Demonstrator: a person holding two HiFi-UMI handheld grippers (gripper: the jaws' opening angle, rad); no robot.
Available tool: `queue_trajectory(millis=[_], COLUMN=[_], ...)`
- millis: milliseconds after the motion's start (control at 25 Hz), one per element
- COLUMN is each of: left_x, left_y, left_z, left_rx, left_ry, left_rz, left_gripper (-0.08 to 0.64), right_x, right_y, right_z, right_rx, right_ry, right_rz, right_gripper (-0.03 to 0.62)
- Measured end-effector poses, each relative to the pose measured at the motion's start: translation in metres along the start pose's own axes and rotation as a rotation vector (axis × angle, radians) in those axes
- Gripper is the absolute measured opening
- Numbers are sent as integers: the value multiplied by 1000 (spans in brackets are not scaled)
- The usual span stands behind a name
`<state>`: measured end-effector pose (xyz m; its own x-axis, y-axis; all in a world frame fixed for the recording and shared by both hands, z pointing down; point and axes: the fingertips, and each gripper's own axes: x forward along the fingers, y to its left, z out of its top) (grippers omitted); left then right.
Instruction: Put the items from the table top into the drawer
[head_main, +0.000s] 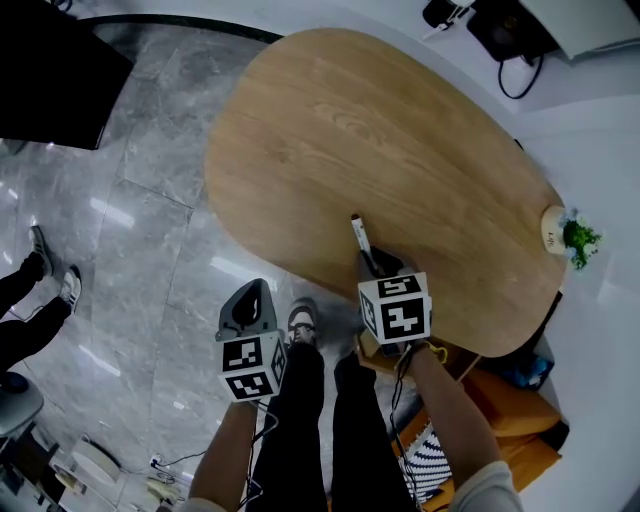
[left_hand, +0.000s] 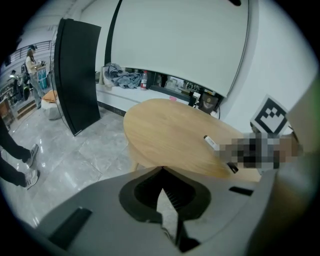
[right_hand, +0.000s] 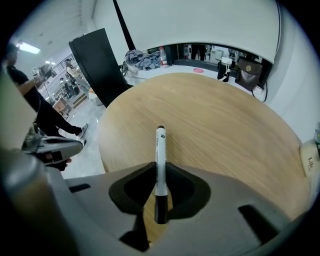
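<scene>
A white marker pen with a black cap (right_hand: 160, 160) lies lengthwise between my right gripper's (right_hand: 160, 172) jaws, which are shut on its capped end. In the head view this marker (head_main: 360, 237) sticks out over the near edge of the oval wooden table (head_main: 380, 140), with the right gripper (head_main: 378, 265) just behind it. Whether the pen rests on the wood or is lifted off it I cannot tell. My left gripper (head_main: 252, 298) hangs over the floor to the left of the table, its jaw tips (left_hand: 161, 172) together with nothing in them. From that gripper the marker (left_hand: 211, 142) shows at the right.
A small green plant (head_main: 578, 238) and a pale round object (head_main: 553, 228) sit at the table's right end. Orange furniture (head_main: 510, 405) stands under the near right edge. A black panel (head_main: 50, 80) and another person's shoes (head_main: 50, 270) are at the left on the marble floor.
</scene>
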<state>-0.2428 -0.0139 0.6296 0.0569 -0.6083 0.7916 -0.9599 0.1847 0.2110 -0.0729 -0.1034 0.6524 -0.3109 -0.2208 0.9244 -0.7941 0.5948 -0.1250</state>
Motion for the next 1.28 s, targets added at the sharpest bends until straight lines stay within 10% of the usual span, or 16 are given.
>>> queue_trajectory(millis=[1280], left_x=[-12], left_y=[-228], left_z=[-83], left_rx=[360], left_ry=[94], left_rz=[-278], left_gripper=[3], right_x=[-120], right_y=[-55], right_z=[-260], right_rx=[240], right_ry=[80], right_rz=[-44], right_gripper=[60])
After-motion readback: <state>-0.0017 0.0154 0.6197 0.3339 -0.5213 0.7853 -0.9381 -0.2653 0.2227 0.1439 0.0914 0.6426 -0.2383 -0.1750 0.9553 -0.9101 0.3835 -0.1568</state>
